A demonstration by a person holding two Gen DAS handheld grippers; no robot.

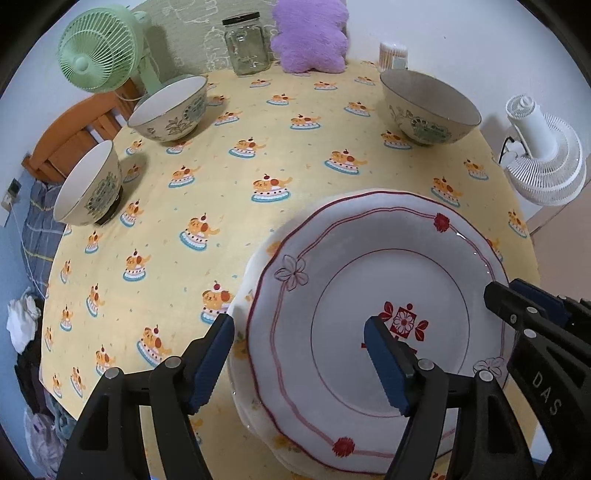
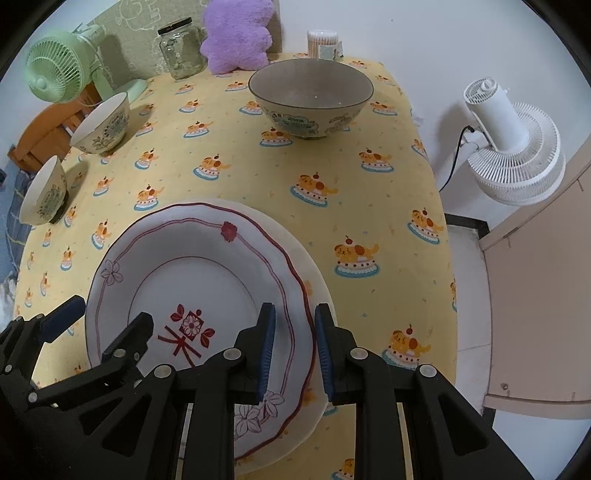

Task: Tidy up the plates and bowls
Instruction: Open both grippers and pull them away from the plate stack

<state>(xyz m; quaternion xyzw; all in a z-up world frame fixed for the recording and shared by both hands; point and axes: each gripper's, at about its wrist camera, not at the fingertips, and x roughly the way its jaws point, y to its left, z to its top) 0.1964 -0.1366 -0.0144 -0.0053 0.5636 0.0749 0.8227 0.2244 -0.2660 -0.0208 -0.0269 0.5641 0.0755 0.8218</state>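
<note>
At the near edge of a yellow tablecloth [image 1: 295, 177] printed with small dog-and-cake figures sits a white plate [image 1: 376, 295] with a red scalloped line and a red flower at its centre. It rests on at least one more plate [image 2: 317, 295], whose plain rim shows beyond it on the far and right sides.

Three patterned bowls stand apart from the plate: one wide bowl [image 2: 310, 96] beyond it toward the far right corner, and two smaller bowls [image 1: 170, 110] [image 1: 90, 184] beyond it to the left. Past them, along the back, are a green fan [image 1: 98, 55], a glass jar [image 1: 246, 44] and a purple cushion [image 1: 310, 35].

The right gripper [image 2: 295, 354] is nearly closed, its blue pads straddling the plate's right rim, one above the top plate and one outside the edge. Whether the pads press the rim or are a little clear of it cannot be told.

The left gripper [image 1: 303, 358] is wide open. One finger hangs over the plate's centre, the other over the cloth just left of the plate; it holds nothing.

The step seems to be settling or lifting the plate on its stack. To do it well, the right pads should bite squarely on the rim, the plate stay level, and its edge line up with the one beneath. A skewed grip could tip or slide it.
</note>
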